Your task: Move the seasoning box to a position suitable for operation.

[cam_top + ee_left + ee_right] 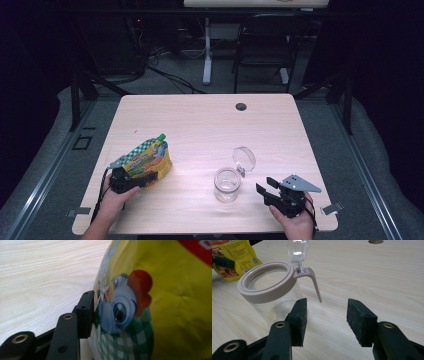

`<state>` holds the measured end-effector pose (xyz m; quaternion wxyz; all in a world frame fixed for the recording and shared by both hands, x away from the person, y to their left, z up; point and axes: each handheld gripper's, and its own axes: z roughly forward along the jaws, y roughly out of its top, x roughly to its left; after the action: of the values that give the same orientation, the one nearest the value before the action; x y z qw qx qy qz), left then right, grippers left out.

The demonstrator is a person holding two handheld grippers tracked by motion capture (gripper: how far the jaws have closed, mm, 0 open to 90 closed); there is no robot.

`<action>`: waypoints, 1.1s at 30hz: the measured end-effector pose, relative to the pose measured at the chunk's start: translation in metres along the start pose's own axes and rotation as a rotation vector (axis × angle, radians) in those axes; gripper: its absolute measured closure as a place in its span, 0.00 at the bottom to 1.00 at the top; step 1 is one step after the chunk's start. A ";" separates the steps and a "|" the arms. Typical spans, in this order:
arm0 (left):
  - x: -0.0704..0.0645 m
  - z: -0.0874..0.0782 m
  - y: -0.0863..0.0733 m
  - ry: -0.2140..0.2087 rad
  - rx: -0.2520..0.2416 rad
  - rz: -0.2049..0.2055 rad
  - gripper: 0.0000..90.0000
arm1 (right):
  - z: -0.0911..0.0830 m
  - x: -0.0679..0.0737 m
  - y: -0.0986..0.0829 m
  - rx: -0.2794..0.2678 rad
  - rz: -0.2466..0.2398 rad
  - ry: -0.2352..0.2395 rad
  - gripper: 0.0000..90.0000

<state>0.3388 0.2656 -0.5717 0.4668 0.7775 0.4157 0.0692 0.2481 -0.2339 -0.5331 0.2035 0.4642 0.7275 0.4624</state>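
Observation:
A yellow snack pouch [149, 157] with a green cap and a cartoon chicken print [155, 310] stands at the table's front left. My left gripper [146, 179] is shut on its lower edge; one black finger [85, 312] presses against the foil, and the other is hidden behind the pouch. A clear glass jar [227, 185] with a beige rim [265, 282] stands right of centre, its hinged clear lid [244, 159] flipped up and open. My right gripper [264, 185] is just right of the jar, open [327, 315], with nothing between its pads.
The light wooden table [200, 125] has a cable hole [241, 106] near its far edge. The jar's beige latch lever [315, 286] hangs toward my right gripper. A black chair [265, 45] and a white desk leg [207, 50] stand beyond the table.

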 end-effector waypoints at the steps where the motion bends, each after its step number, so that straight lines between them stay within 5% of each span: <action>1: 0.000 0.000 0.000 0.000 0.000 0.000 0.61 | 0.000 0.000 0.000 0.000 0.000 0.000 0.56; 33: -0.017 -0.003 0.006 0.106 0.005 0.136 0.69 | 0.001 -0.002 0.000 0.004 -0.003 -0.002 0.56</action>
<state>0.3295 0.2544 -0.5608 0.4364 0.8003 0.3862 0.1408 0.2495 -0.2349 -0.5343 0.2041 0.4641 0.7288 0.4602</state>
